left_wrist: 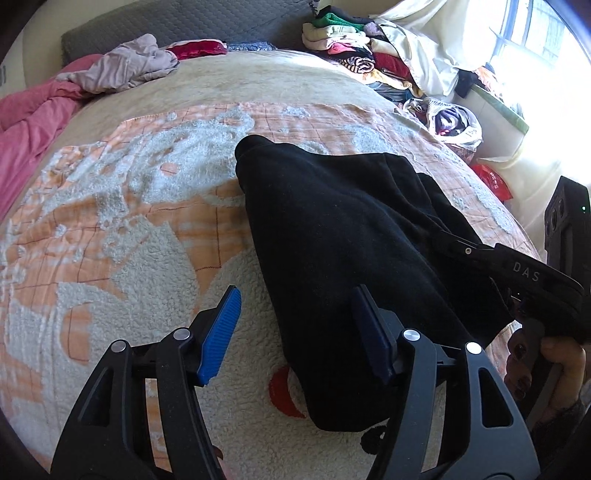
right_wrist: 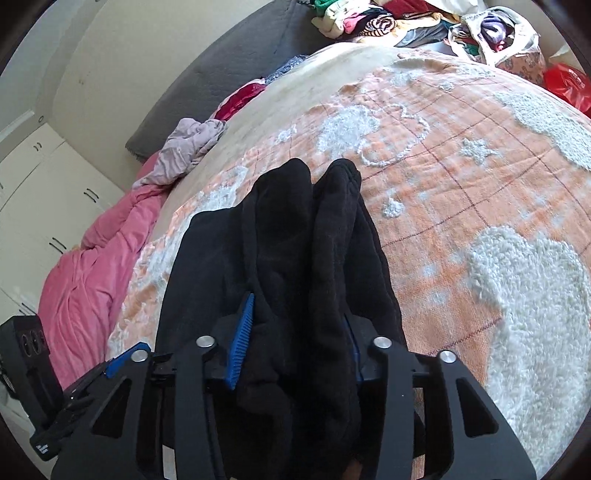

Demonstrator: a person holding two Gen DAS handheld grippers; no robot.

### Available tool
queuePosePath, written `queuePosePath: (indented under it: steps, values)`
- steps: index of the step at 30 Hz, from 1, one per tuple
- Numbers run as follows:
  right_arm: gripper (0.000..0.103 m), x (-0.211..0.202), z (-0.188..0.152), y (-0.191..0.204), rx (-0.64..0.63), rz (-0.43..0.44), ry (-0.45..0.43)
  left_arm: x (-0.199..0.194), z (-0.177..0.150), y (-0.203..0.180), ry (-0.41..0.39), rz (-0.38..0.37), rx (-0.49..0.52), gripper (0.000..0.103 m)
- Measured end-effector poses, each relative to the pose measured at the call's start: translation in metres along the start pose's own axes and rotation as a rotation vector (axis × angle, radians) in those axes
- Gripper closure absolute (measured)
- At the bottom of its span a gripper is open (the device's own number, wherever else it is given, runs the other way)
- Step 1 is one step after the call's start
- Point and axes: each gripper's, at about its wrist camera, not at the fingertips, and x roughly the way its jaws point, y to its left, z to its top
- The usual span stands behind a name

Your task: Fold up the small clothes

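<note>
Right wrist view: the right hand-held gripper (right_wrist: 295,343), black-framed with ribbed blue pads, is closed on a bunched fold of the black fleece garment (right_wrist: 280,236), seemingly to carry that edge over for a fold. The cloth runs between its jaws and drapes away from them onto the bed.

From the left wrist view, the left hand-held gripper (left_wrist: 295,332) stands about half open with nothing pressed between its pads; one blue pad hangs above bare blanket beside the garment (left_wrist: 343,236), the other sits over the garment's near edge. It looks placed to pin or take that edge. A hand (left_wrist: 543,365) holds the right gripper's handle at the garment's near right corner.

One black garment is in play, lying on the orange-and-white fleece blanket (left_wrist: 122,206) that covers the bed. Beyond the garment's far left, by the grey headboard (left_wrist: 173,26), lies one crumpled mauve cloth (left_wrist: 125,66), beside it a rumpled pink duvet (left_wrist: 29,122), and near the cloth one small red item (left_wrist: 197,50). Beyond the garment's far right rises one mixed heap of coloured clothes (left_wrist: 362,48), too tangled to count, probably waiting to be folded.
</note>
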Motion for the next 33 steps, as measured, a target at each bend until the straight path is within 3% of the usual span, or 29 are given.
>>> queuePosePath:
  steps: [8,10,13,18,22,24,29,31,32,33]
  values:
    - [0.085,-0.013,0.005,0.024,-0.181,-0.101,-0.088,0.000,-0.001,-0.004,0.012,-0.037,-0.044,0.047]
    - [0.085,-0.013,0.006,0.017,-0.182,-0.124,-0.095,0.002,-0.002,-0.010,0.019,-0.053,-0.046,0.042]
    - [0.083,0.001,0.002,-0.007,-0.114,-0.130,-0.035,0.007,-0.007,-0.020,0.037,-0.065,-0.025,0.042]
    - [0.067,-0.010,0.004,-0.021,-0.044,-0.089,-0.020,0.011,-0.014,-0.021,0.051,-0.078,-0.024,0.041]
    - [0.060,-0.027,-0.001,-0.023,-0.023,-0.060,0.004,0.009,-0.015,-0.018,0.054,-0.081,-0.030,0.040]
    - [0.048,-0.036,-0.005,-0.024,-0.019,-0.059,0.016,0.007,-0.017,-0.019,0.054,-0.080,-0.025,0.040]
    - [0.045,-0.048,-0.015,-0.029,0.018,-0.032,0.052,0.004,-0.022,-0.023,0.061,-0.086,-0.015,0.040]
    - [0.052,-0.050,-0.017,-0.024,-0.011,-0.043,0.051,0.003,-0.024,-0.025,0.064,-0.085,-0.007,0.040]
    - [0.069,-0.050,-0.018,-0.020,-0.027,-0.034,0.055,0.003,-0.025,-0.026,0.063,-0.086,-0.003,0.040]
    - [0.081,-0.050,-0.019,-0.017,-0.040,-0.023,0.051,0.002,-0.024,-0.027,0.065,-0.084,0.000,0.040]
